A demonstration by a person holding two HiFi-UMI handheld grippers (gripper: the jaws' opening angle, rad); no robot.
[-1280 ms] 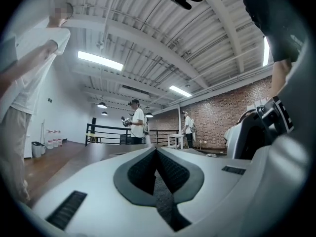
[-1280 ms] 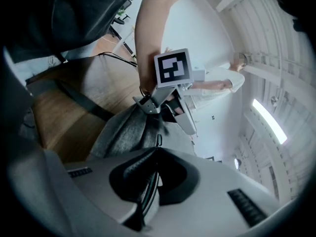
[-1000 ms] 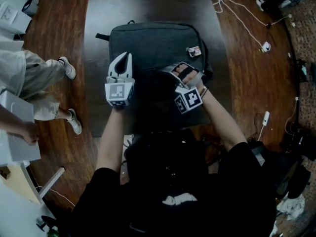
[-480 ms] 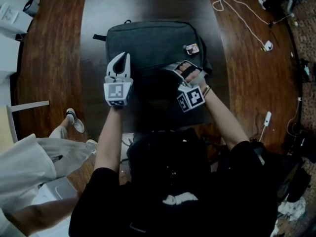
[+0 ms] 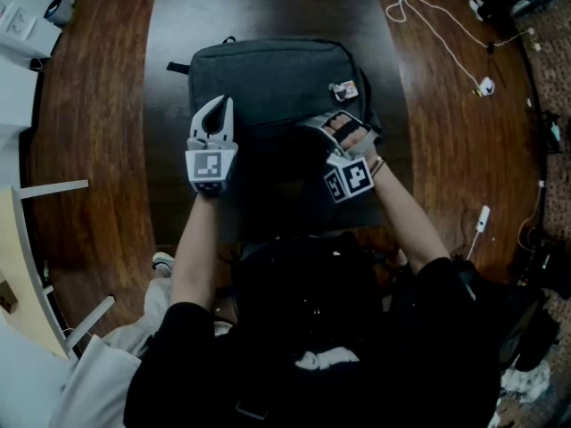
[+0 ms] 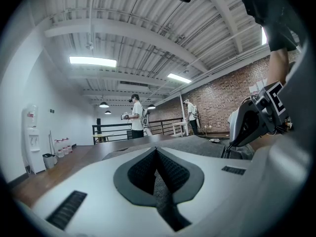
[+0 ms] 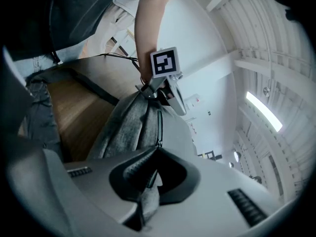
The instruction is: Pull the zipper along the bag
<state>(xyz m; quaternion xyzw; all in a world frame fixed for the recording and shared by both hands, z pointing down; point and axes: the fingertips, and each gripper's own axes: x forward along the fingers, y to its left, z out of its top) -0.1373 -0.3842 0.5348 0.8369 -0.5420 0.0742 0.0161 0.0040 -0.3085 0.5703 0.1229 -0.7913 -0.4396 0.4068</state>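
Tongs on both sides are closed down on the bag (image 5: 277, 74), a dark grey backpack lying flat on the dark tabletop (image 5: 268, 3) just in front of the person. The left tongs (image 5: 223, 102) rest on the bag's left half with their tips together, and the left gripper view shows a strip of grey cloth between the pads (image 6: 170, 169), so they look to be pinching the fabric as an anchor. The right tongs (image 5: 312, 125) sit near the bag's right side, just below a small tag. In the right gripper view they are nipped tight on a thin dark tab that I take to be the zipper pull (image 7: 150, 177), with the zipper (image 7: 159, 122) running straight ahead of them toward the left tongs. By my reading the step in hand is the pull itself: the grip is made and the bag is braced, but how much of the track is already run I cannot tell from these views. The next move calls for drawing the right tongs steadily along the line of the teeth, keeping the tab in line with the track so it does not slip out or jam, while the left tongs hold the cloth taut against the drag.
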